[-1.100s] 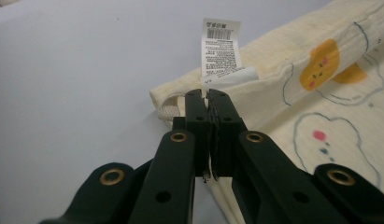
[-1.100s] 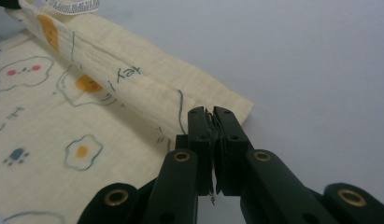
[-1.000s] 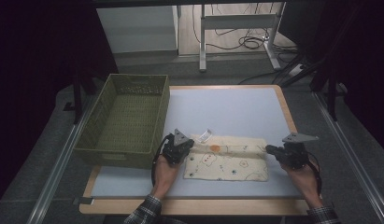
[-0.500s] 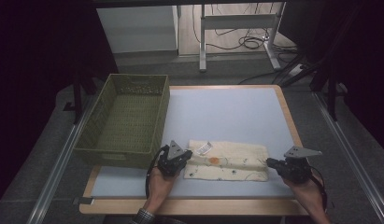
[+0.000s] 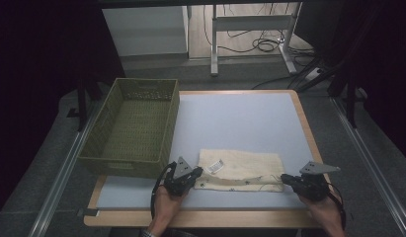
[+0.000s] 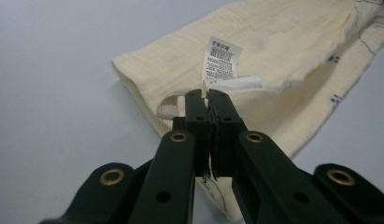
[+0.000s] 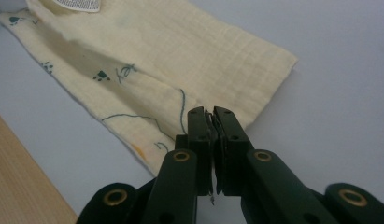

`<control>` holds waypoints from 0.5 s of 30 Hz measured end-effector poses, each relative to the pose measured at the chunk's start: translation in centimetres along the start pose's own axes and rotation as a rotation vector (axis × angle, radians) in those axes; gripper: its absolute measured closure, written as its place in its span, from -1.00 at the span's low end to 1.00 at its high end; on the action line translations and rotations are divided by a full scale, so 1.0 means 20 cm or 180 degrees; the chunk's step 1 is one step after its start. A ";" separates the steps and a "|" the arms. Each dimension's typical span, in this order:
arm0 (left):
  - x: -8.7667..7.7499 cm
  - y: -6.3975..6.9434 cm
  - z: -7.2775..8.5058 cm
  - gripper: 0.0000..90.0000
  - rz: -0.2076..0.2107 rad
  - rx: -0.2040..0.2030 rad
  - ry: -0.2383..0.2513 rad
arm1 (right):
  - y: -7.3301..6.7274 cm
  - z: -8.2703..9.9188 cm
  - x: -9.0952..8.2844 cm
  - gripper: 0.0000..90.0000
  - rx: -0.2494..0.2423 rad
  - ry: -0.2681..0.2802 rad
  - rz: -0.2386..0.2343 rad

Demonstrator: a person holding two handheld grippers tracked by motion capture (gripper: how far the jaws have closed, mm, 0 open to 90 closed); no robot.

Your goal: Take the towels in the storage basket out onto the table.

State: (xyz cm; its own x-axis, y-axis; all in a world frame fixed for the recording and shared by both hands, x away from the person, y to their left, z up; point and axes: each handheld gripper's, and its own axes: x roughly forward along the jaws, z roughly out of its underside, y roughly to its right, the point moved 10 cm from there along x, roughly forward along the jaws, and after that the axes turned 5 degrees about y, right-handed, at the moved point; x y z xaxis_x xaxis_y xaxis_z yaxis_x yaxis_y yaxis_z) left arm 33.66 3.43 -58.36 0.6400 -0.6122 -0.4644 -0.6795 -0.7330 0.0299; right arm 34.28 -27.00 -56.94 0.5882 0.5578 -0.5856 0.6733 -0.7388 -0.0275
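Observation:
A cream cloth (image 5: 240,168) with small dark prints lies folded on the light blue table (image 5: 240,118), near its front edge. A white care label (image 5: 216,166) shows on its left part. My left gripper (image 5: 197,174) is shut on the cloth's near left corner. In the left gripper view the jaws (image 6: 207,100) pinch the cloth (image 6: 283,42) just below the label (image 6: 222,60). My right gripper (image 5: 285,178) is shut on the near right corner. In the right gripper view the jaws (image 7: 213,116) clamp the printed edge of the cloth (image 7: 180,56).
A green woven basket (image 5: 129,160) stands at the table's left side, close to my left gripper. The wooden rim (image 5: 200,217) runs along the front edge under both hands. Desk legs and cables (image 5: 255,44) lie on the floor beyond the table.
Both grippers have moved toward the near edge, carrying the held edge of the cloth over itself. The cloth now lies flat, folded, with its plain side up.

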 end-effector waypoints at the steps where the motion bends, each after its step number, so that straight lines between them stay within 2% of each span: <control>1: 0.00 0.00 0.00 0.96 0.0007 -0.0003 0.0000 | 0.00 0.00 0.00 0.91 -0.0005 0.0001 -0.0006; 9: -0.03 0.03 0.06 0.91 0.0085 -0.0080 -0.0034 | -0.03 0.04 -0.01 0.83 0.0060 -0.0040 -0.0071; 12: -0.06 0.02 0.07 0.68 0.0107 -0.0143 -0.0025 | -0.03 0.04 -0.04 0.71 0.0095 -0.0036 -0.0080; 15: -0.09 0.00 0.07 0.53 0.0100 -0.0199 -0.0003 | -0.02 0.03 -0.08 0.66 0.0117 -0.0002 -0.0085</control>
State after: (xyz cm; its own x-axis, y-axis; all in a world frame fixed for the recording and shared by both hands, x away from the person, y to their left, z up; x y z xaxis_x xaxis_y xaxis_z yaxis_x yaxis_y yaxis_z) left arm 31.97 4.94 -58.72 0.6183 -0.6350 -0.4632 -0.6755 -0.7306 0.0998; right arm 32.80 -27.75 -56.43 0.5700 0.5772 -0.5848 0.6717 -0.7372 -0.0729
